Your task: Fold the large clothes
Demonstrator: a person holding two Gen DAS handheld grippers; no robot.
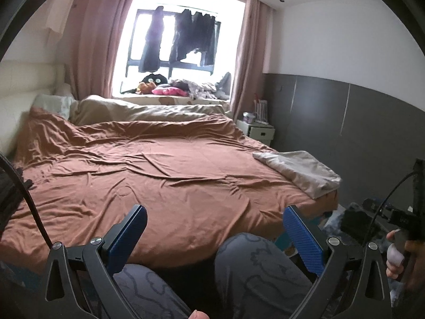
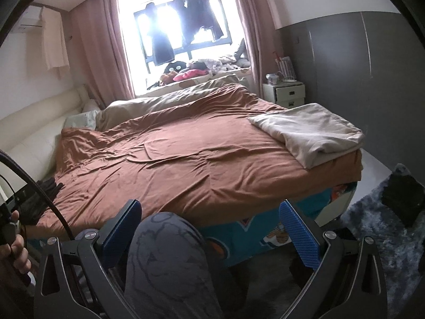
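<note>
A: Left to right, quick. Dark garment (image 2: 45, 194) bunched at the bed's left edge, brown duvet (image 1: 159, 175) across the middle, folded beige cloth (image 2: 310, 133) on the far right corner.

B: Tools?

A: Left gripper (image 1: 212, 239) jaws spread wide, nothing held, hanging over the knees. Right gripper (image 2: 209, 231) the same, gaping and empty.

B: So which step?

A: Looks like reaching for the next piece, likely the dark one. Can't tell what kind of clothing it is.

B: Tips?

A: Pinch 2 separate edge points, 1 per tool, lift clear, spread flat on the duvet mid-bed before any fold. Keep cables (image 1: 29, 199) off the fabric.
</note>
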